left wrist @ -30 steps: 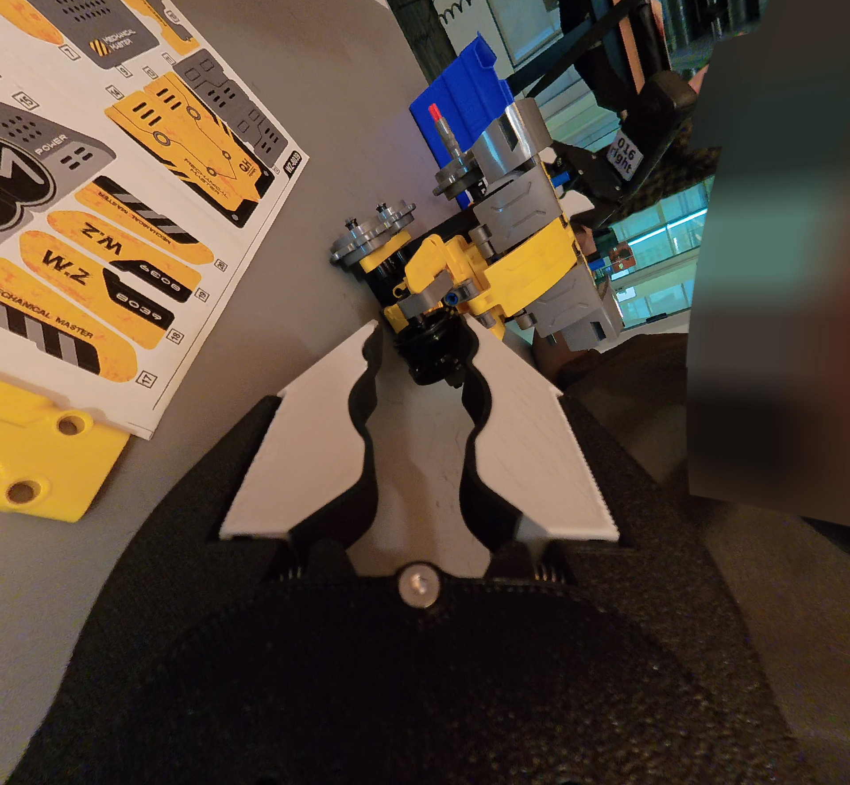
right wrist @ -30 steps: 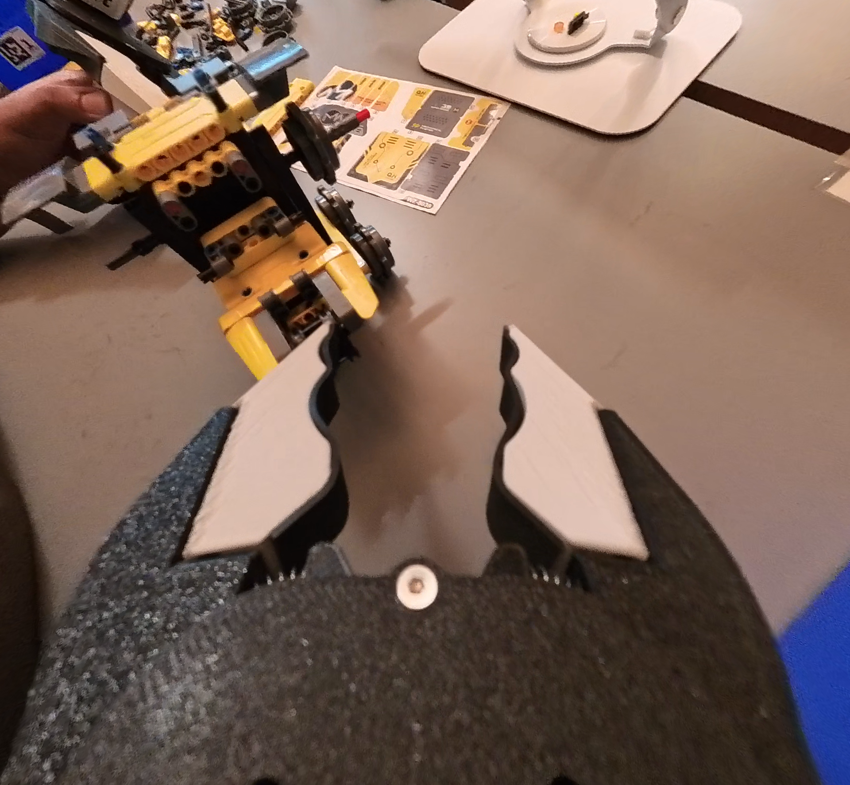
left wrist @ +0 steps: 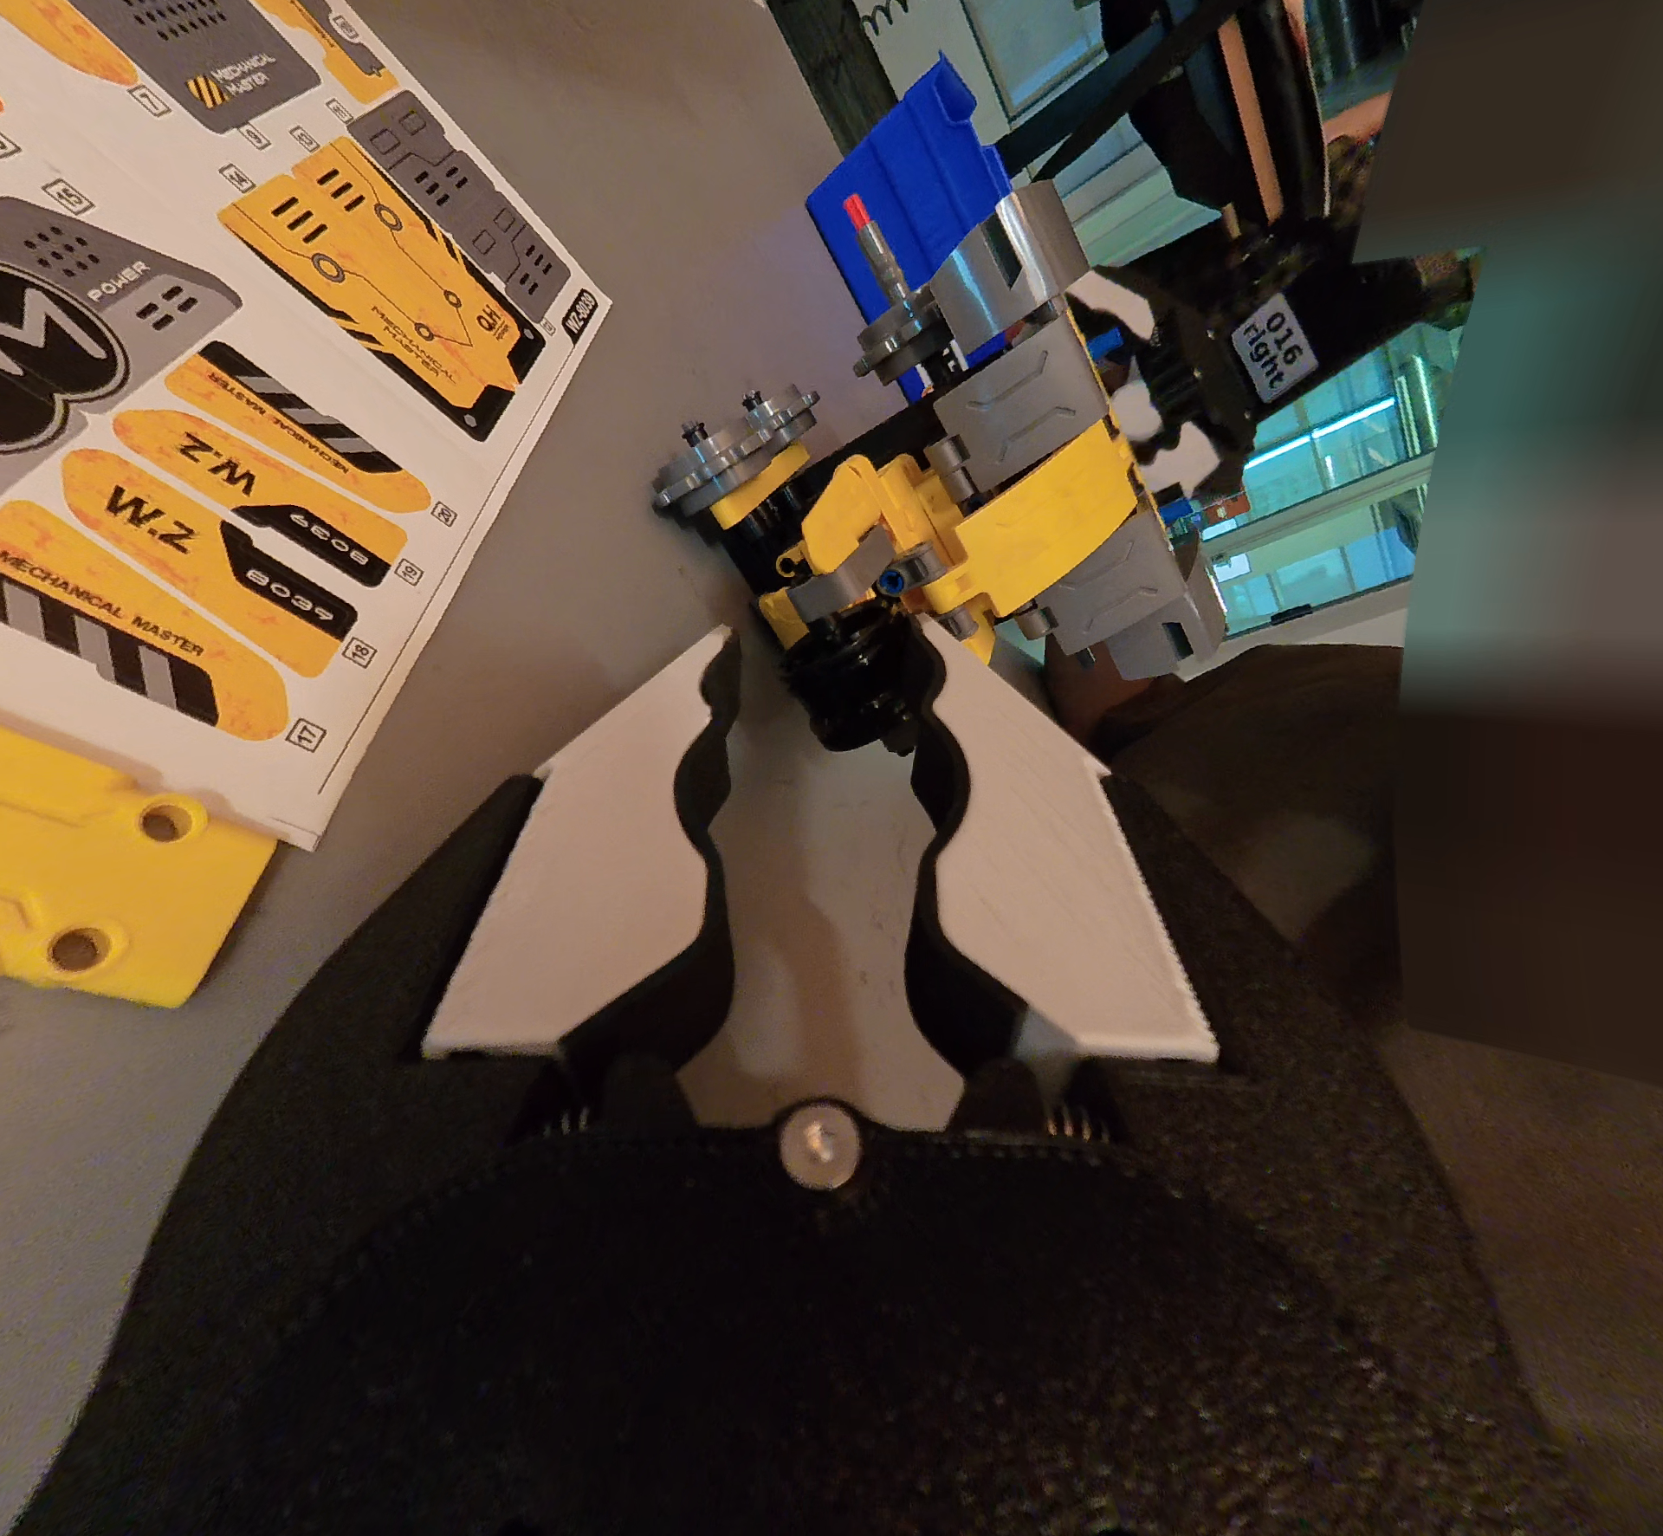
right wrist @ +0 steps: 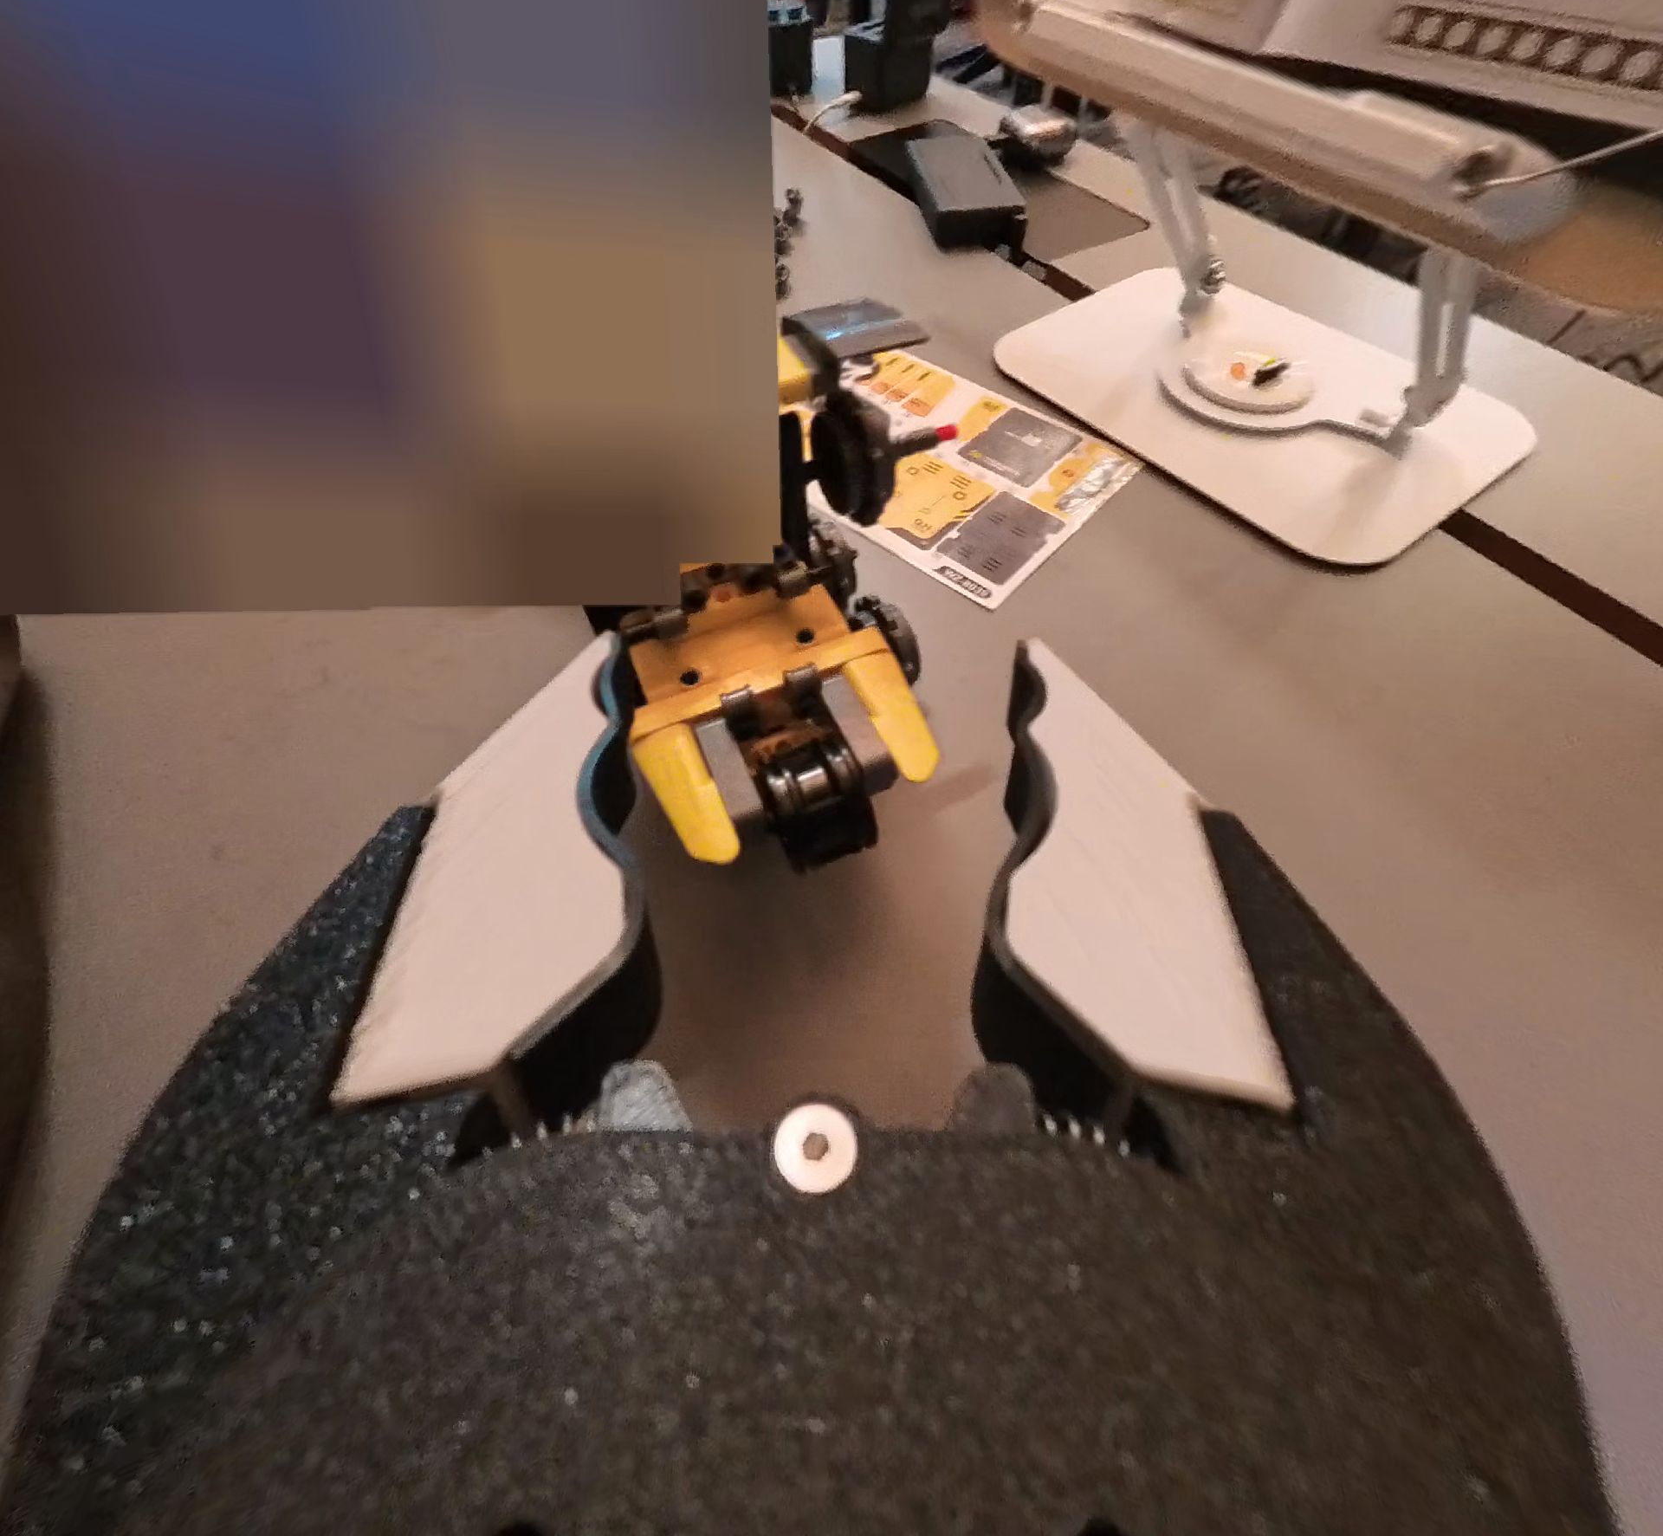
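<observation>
A yellow, grey and black brick model [left wrist: 1017,503] is held off the grey table [left wrist: 558,53]. My left gripper [left wrist: 832,638] is shut on a black round part [left wrist: 855,696] at the model's near end. In the right wrist view the model's other end [right wrist: 765,683], with two yellow prongs and a black roller [right wrist: 823,791], sits between the fingers of my open right gripper [right wrist: 819,647]. The left finger [right wrist: 540,773] is close beside a yellow prong; the right finger stands well apart. My right gripper also shows beyond the model in the left wrist view [left wrist: 1251,359].
A sticker sheet [left wrist: 225,413] lies on the table, and it also shows in the right wrist view [right wrist: 990,485]. A yellow plate piece [left wrist: 108,890] lies beside it. A blue bin [left wrist: 909,206] stands behind the model. A white book stand [right wrist: 1260,431] and a black box [right wrist: 963,179] are farther right.
My right gripper has moved up to the model, whose pronged end now lies between its open fingers. My left gripper keeps its hold and has barely moved.
</observation>
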